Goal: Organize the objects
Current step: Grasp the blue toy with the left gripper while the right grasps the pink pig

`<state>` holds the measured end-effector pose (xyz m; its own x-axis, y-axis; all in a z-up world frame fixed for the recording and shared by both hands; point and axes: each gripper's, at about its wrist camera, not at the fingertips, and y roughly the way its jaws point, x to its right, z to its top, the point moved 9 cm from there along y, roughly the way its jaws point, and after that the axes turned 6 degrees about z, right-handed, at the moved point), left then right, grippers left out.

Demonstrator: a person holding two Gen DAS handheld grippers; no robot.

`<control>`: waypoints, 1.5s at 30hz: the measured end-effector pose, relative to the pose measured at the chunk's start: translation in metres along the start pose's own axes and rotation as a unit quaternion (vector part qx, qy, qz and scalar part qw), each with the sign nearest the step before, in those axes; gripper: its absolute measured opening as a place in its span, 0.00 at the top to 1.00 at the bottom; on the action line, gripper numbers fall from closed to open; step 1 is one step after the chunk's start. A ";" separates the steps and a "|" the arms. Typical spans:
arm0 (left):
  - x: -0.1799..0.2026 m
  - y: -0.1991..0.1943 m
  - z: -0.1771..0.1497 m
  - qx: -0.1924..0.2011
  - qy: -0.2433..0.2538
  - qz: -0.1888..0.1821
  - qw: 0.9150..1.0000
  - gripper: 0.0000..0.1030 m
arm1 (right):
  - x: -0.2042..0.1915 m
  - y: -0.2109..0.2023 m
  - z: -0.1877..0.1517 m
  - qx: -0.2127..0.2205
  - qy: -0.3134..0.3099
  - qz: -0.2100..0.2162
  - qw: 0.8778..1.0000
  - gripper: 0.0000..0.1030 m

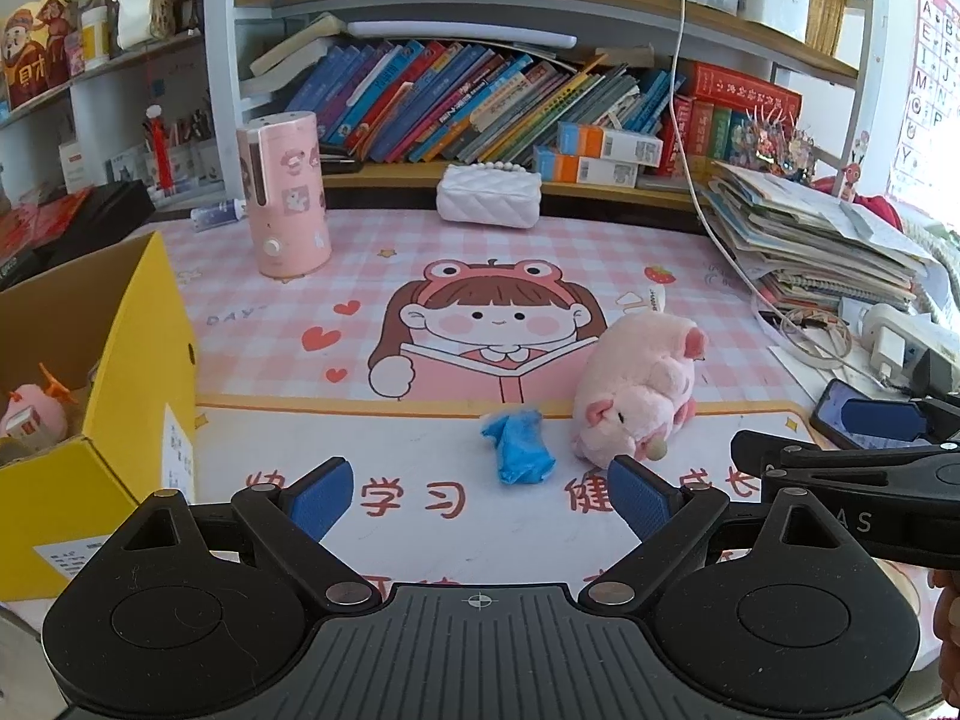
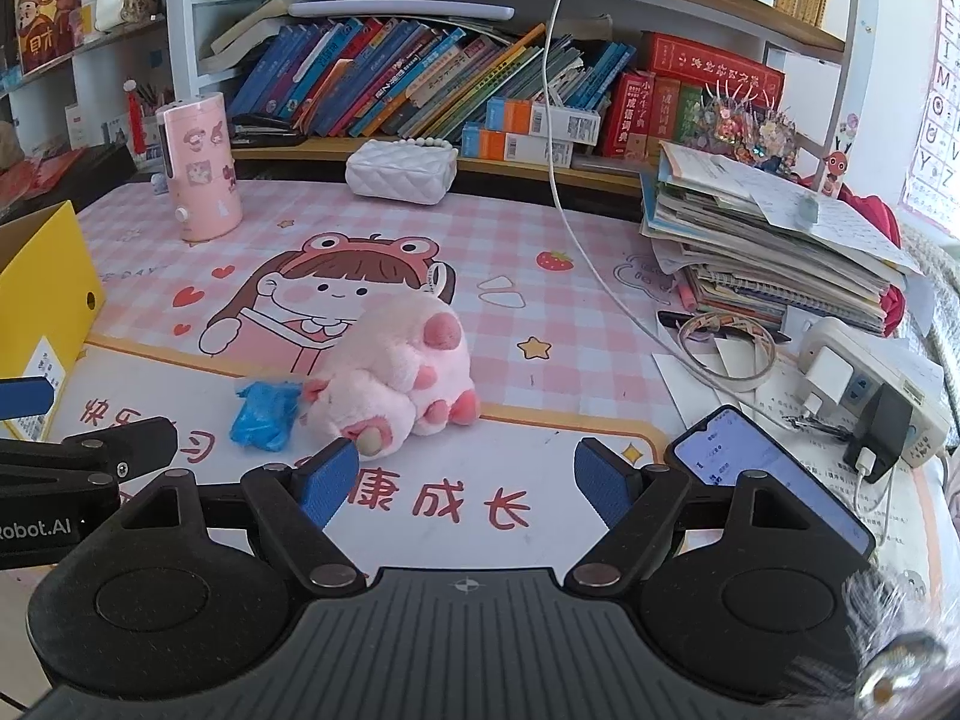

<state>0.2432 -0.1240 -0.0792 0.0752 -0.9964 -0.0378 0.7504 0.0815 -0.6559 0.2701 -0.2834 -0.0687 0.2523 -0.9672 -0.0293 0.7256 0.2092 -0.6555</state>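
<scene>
**Two open grippers, two loose things before the box**

While both tools hover low over the desk mat, the left gripper [image 1: 480, 501] has its blue pads wide apart and holds nothing; the right gripper [image 2: 465, 480] is spread the same way and is also empty. Just ahead lies the crumpled blue glove [image 1: 517, 444], touching or almost touching the pink plush pig [image 2: 396, 378] on its side. The yellow box [image 1: 129, 324] stands to the left, well apart. I judge the next grasp should close on the pig's body, not its small feet, so it does not slip.
</scene>
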 end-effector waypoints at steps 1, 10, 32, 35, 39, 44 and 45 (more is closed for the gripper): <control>0.001 0.001 0.000 -0.001 0.001 0.000 1.000 0.09 | 0.001 0.001 0.000 -0.001 0.000 0.001 1.000 0.24; 0.008 0.006 0.003 0.002 0.005 0.010 1.000 0.10 | 0.008 0.009 0.003 -0.002 -0.002 0.012 1.000 0.27; 0.028 0.098 0.004 -0.067 -0.001 0.003 0.998 0.50 | 0.026 0.053 0.031 -0.001 0.012 0.035 0.999 0.30; 0.034 0.110 -0.004 -0.087 0.008 -0.002 0.996 0.60 | 0.027 0.058 0.039 0.007 0.024 0.046 0.999 0.22; 0.041 0.110 -0.004 -0.077 0.038 -0.002 0.996 0.72 | 0.023 0.069 0.047 0.005 0.044 0.071 0.996 0.12; 0.025 0.093 0.002 -0.071 0.010 -0.006 0.997 0.74 | 0.012 0.092 0.049 -0.019 0.065 0.102 0.992 0.07; 0.020 0.086 0.004 -0.067 0.002 -0.008 0.998 0.74 | 0.009 0.097 0.050 -0.026 0.068 0.105 0.992 0.07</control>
<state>0.3117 -0.1369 -0.1333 0.0620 -0.9976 -0.0296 0.6566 0.0631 -0.7516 0.3749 -0.2649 -0.0953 0.3037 -0.9143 -0.2680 0.6319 0.4039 -0.6616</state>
